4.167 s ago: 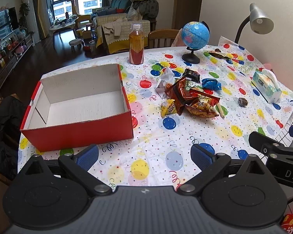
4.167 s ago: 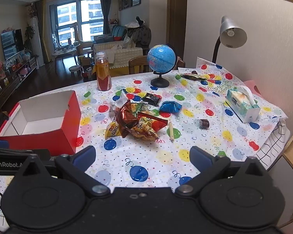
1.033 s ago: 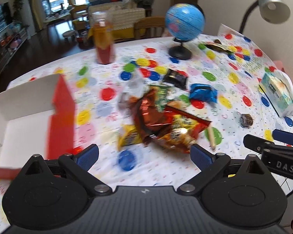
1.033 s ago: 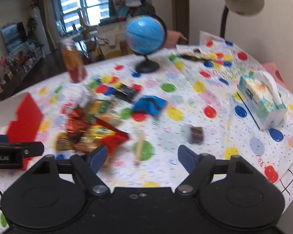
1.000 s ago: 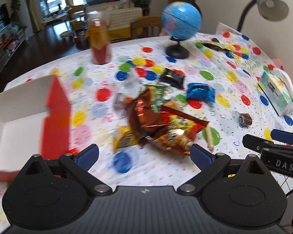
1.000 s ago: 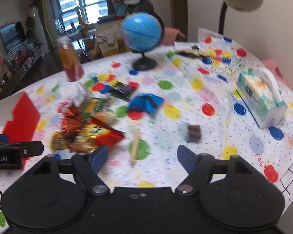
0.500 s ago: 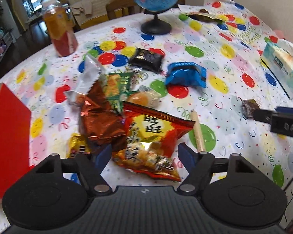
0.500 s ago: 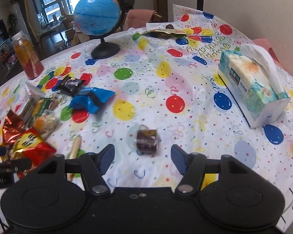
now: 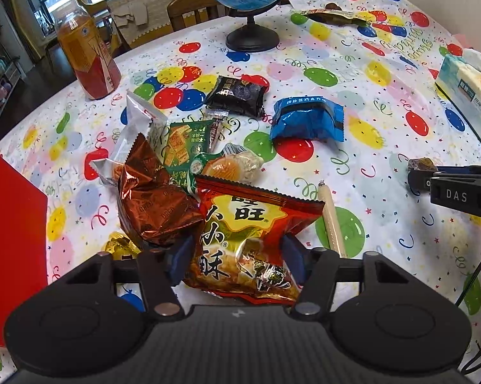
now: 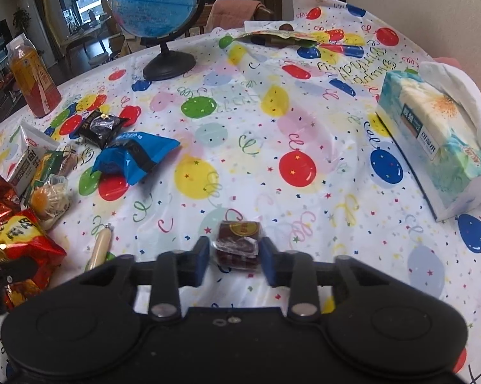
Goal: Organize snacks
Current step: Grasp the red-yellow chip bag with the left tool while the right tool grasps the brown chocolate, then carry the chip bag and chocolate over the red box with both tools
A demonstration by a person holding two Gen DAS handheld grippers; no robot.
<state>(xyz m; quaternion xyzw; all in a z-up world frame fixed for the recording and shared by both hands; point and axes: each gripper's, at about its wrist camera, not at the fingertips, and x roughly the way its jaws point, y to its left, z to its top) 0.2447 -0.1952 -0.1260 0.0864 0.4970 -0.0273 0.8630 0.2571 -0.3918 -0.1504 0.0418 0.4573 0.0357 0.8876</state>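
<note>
Your left gripper [image 9: 235,257] sits low over the snack pile, its blue fingers [image 9: 180,256] narrowed against both sides of the red and yellow chip bag [image 9: 250,230]. That bag is glossy and crinkled, with a serrated top edge, large Chinese characters on a yellow star and a picture of fried pieces near the bottom. It lies on the surface [image 9: 368,102], overlapping a crumpled copper foil bag [image 9: 150,204] on its left, with a pale sausage stick [image 9: 331,220] just beside its right edge.

Behind it lie a green packet [image 9: 182,147], a clear-wrapped round pastry [image 9: 234,166], a silver pouch [image 9: 134,128], a black packet [image 9: 238,94] and a blue packet [image 9: 307,121]. A red box [image 9: 10,240] shows at the left edge.

Your right gripper [image 10: 235,260] brackets a small dark brown candy [image 10: 238,244] in clear wrap with a gold round label on top. The fingers are narrow and close to its sides; whether they press it, I cannot tell. It rests on the balloon-print cloth, well apart from the pile.

A globe [image 10: 157,3], a drink bottle [image 10: 34,78] and a tissue box [image 10: 432,147] stand farther off.
</note>
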